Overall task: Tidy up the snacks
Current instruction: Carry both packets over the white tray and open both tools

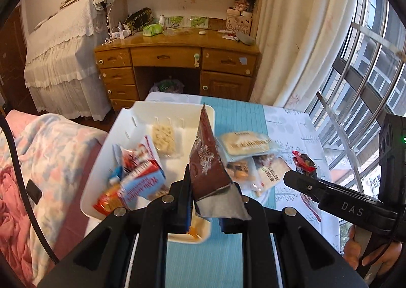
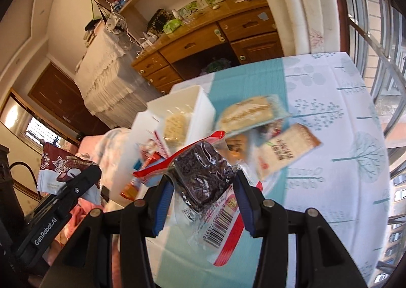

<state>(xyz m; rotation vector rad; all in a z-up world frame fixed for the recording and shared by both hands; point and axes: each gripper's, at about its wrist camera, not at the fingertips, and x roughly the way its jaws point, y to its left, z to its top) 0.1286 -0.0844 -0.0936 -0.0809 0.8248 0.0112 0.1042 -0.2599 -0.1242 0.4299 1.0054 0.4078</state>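
My left gripper [image 1: 212, 191] is shut on a dark red snowflake snack packet [image 1: 206, 161], held upright above the near edge of a white bin [image 1: 177, 107]. The bin holds a pale cracker pack [image 1: 163, 139] and blue and red packets [image 1: 142, 178]. My right gripper [image 2: 203, 184] is shut on a clear packet with a dark brown cake [image 2: 203, 173], held above the table. It also shows in the left wrist view [image 1: 304, 164]. Loose bread packets [image 2: 286, 150] and a cream sandwich pack [image 2: 248, 112] lie on the tablecloth beside the bin [image 2: 203, 100]. The red packet shows at the left of the right wrist view [image 2: 58, 168].
The table has a teal and white tree-print cloth [image 2: 342, 123]. A bed with a pink blanket [image 1: 38, 156] is to the left. A wooden desk [image 1: 177, 59] stands behind, and a barred window [image 1: 368, 59] to the right.
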